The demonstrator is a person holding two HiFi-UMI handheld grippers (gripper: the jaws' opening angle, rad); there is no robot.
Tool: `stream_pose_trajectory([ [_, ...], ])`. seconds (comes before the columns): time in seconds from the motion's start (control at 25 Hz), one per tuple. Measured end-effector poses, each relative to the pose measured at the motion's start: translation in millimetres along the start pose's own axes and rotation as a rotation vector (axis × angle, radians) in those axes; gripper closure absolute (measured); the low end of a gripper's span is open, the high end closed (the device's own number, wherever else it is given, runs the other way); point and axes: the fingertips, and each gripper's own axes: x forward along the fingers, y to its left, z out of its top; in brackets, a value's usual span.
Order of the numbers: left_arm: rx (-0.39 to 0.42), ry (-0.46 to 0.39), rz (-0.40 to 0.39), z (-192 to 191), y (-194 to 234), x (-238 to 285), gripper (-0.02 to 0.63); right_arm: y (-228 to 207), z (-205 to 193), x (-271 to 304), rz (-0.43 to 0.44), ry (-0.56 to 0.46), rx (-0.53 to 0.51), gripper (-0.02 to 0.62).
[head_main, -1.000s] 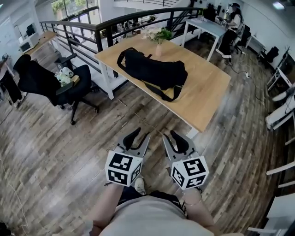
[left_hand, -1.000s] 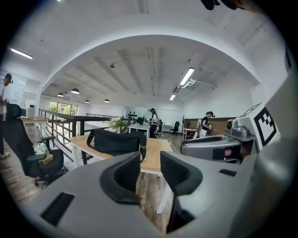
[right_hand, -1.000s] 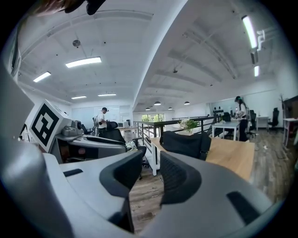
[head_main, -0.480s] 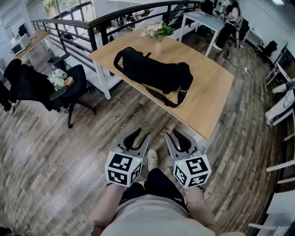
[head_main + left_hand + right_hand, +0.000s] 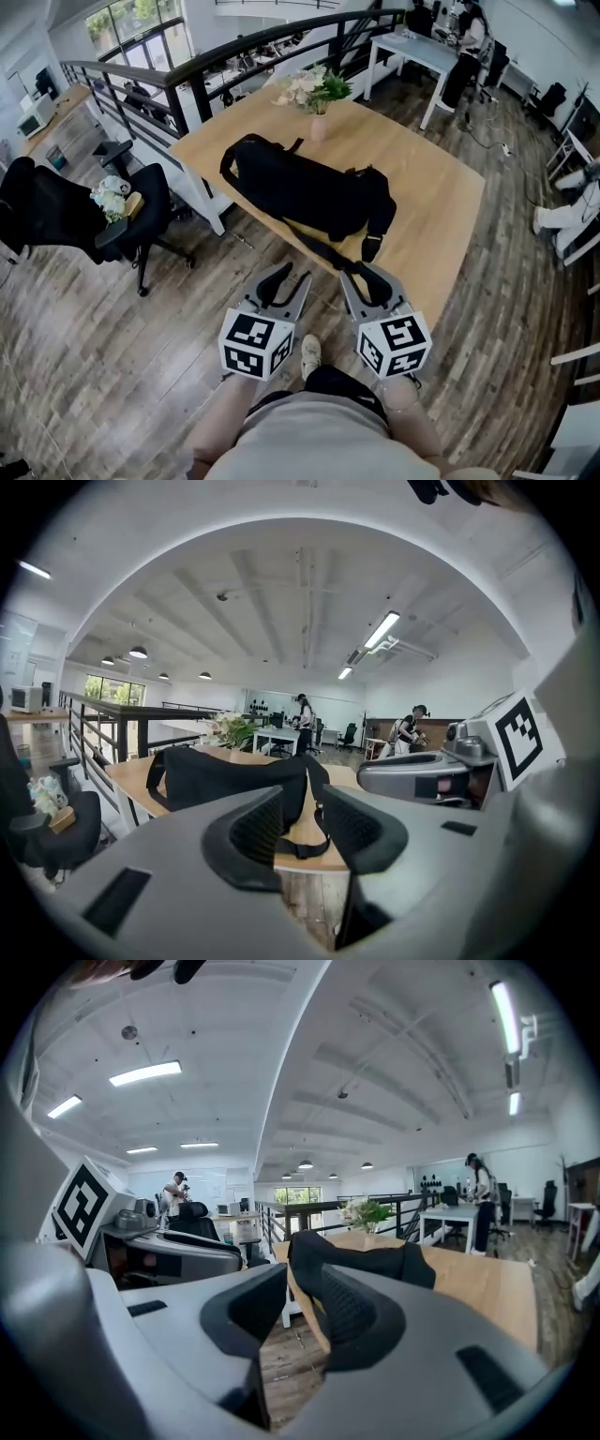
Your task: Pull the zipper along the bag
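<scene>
A long black bag [image 5: 300, 192] lies across a wooden table [image 5: 441, 206], its strap [image 5: 371, 246] trailing to the near edge. The zipper is too small to make out. My left gripper [image 5: 281, 281] and right gripper [image 5: 371, 279] are held side by side in front of me, short of the table's near edge and level with the strap end. Both stand open with nothing between the jaws. In the left gripper view the bag [image 5: 225, 775] sits beyond the open left gripper [image 5: 302, 822]. In the right gripper view the bag [image 5: 366, 1260] shows past the right gripper [image 5: 300, 1307].
A vase of flowers [image 5: 317, 94] stands at the table's far edge. A black railing [image 5: 187, 80] runs behind the table. A black office chair [image 5: 56, 211] is at the left. A white table [image 5: 422, 52] and a person [image 5: 469, 47] are far back right. Wooden floor lies underfoot.
The table and bag have come closer and lower in the head view as I walked toward them. Both grippers kept their pose and now reach the table's near edge.
</scene>
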Motion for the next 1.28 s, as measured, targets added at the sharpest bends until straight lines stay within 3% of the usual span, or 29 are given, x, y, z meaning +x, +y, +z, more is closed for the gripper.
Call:
stream_pose_trajectory([
  [0.28,0.021,-0.008,0.006,34.1,27.2,82.2,0.462,-66.5,31.0,58.7,0.007,-0.034,0.008,0.486],
  [0.64,0.004,0.019,0.023,40.8,48.5,140.9,0.462,-122.8,43.7,99.0,-0.014,-0.046,0.024,0.485],
  [1.08,-0.005,0.08,-0.091,34.3,51.3,194.5,0.471,-159.1,29.0,110.9,-0.107,-0.038,0.101,0.482],
  [1.28,0.001,0.11,-0.149,33.6,61.2,223.0,0.479,-182.5,20.5,123.0,-0.192,-0.004,0.134,0.469],
])
